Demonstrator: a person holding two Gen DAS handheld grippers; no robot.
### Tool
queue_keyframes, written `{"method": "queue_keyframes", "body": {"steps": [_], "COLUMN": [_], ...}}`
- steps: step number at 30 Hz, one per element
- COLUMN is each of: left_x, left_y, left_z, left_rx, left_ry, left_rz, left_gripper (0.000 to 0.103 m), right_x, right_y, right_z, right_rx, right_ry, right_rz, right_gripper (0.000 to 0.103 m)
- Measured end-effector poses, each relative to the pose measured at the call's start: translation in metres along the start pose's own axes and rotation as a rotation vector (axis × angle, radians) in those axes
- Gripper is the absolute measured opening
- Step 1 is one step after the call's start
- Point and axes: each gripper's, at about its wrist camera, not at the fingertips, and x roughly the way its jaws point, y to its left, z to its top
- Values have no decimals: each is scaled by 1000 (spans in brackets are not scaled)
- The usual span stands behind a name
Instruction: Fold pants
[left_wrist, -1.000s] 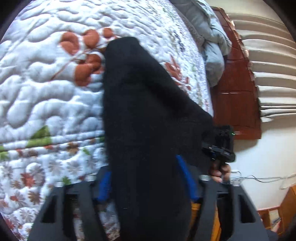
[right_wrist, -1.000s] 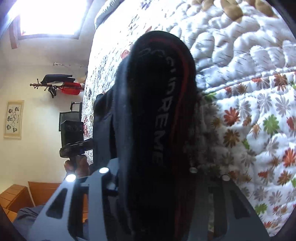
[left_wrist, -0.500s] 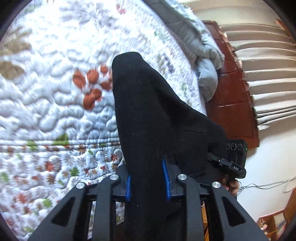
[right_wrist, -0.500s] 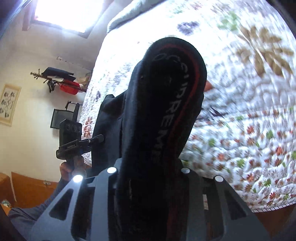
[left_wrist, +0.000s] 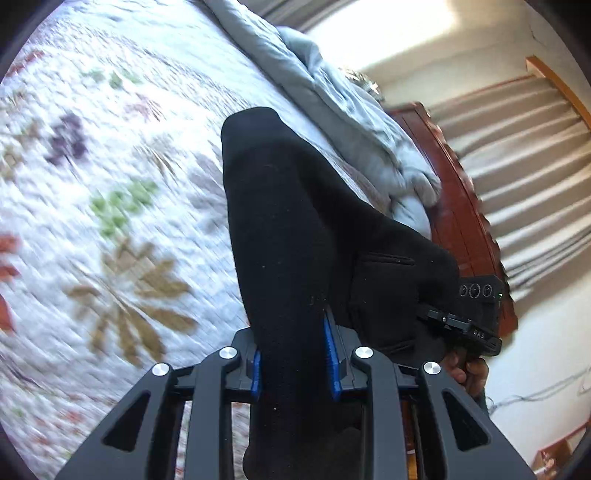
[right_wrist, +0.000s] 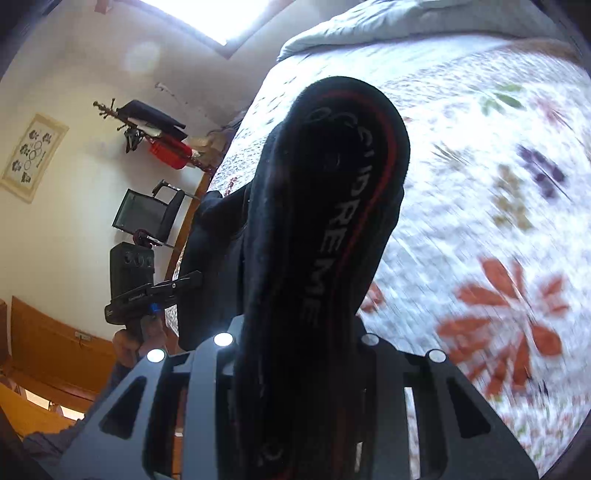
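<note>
— Pants (left_wrist: 295, 229): where?
— Up off the bed (left_wrist: 122, 177), black, strung between both tools, above the floral quilt (right_wrist: 480, 229).
— Left tool (left_wrist: 293, 363)?
— Clamped on a bunched fold of pants; blue pads (left_wrist: 330, 345) pressed against the cloth on either side. Fabric rising between the fingers and peaking well above them.
— Right tool (right_wrist: 295, 354)?
— Clamped on pants as well, at the waistband (right_wrist: 354, 192): red stripe and grey lettering running up it. Pads hidden under the cloth.
— Seen from each other's camera?
— Yes. From the left wrist, right tool (left_wrist: 476, 314) at the far edge of the pants, hand (left_wrist: 467, 373) gripping its handle below. From the right wrist, left tool (right_wrist: 147, 288) off to the side, beside the hanging cloth.
— Around the bed?
— Grey blanket (left_wrist: 354, 122) heaped near the wooden headboard (left_wrist: 461, 206), curtain (left_wrist: 528, 158) behind it. On the other side, wall picture (right_wrist: 35, 157), rack (right_wrist: 155, 136) with dark and red items, black chair (right_wrist: 151, 214). Quilt pattern blurred in both views.
</note>
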Motion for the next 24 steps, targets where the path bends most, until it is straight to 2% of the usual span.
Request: {"method": "queue_keyframes", "body": {"steps": [6,10,14,18,20,21,24], "left_x": [-19,-10,11,34,38,39,38], "left_y": [63,109,153,188,201,201,201], "left_z": [63,83,88,80,74,72,70], "left_rx": [-65,-124,-177,-220,-246,-245,-239], "left_ry": [-22,5,51,92,84,82,74], "left_rz": [57,82,108,133,101,96,93], "left_gripper": [26,26,26,27,30,34,40], "right_x": [78,132,177,213,220,222,224], "right_y": [20,15,-6,-36,-50,-58,-61], "right_z": [62,88,94,88,86,85,81], "right_rx": [-8,11,50,109,152,170,176], "right_ry": [37,90,148,188,187,187,183], "right_rz": [4,-3,-12,-28,-2,10,-15], "right_gripper": [29,29,29,30,32,36,60]}}
